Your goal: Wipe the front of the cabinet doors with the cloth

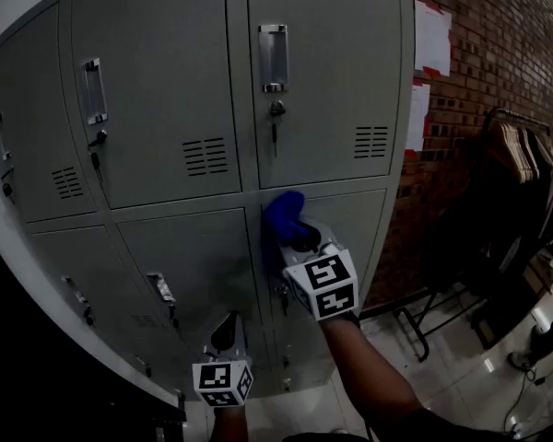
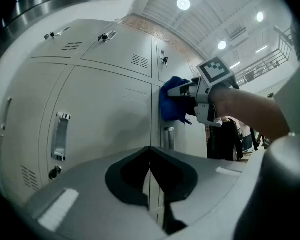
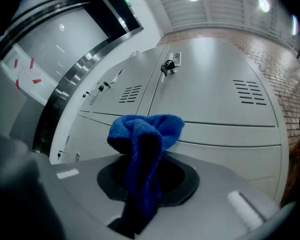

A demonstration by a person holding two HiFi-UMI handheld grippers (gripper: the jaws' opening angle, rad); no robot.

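Note:
A blue cloth (image 1: pixel 284 215) is bunched against the top left corner of the lower right door (image 1: pixel 355 233) of the grey locker cabinet (image 1: pixel 166 81). My right gripper (image 1: pixel 298 239) is shut on that cloth and holds it to the door. In the right gripper view the cloth (image 3: pixel 146 136) rises from between the jaws, and its free end touches the metal. My left gripper (image 1: pixel 227 331) hangs lower and to the left, in front of the bottom doors, shut with nothing in it. The left gripper view shows the cloth (image 2: pixel 172 104) and my right gripper (image 2: pixel 182 91) up ahead.
Door handles (image 1: pixel 273 58) with keys below them stick out of the locker fronts. A brick wall (image 1: pixel 479 109) with paper sheets (image 1: pixel 431 35) stands to the right. A rack of hangers (image 1: pixel 525 159) and its frame stand on the shiny floor further right.

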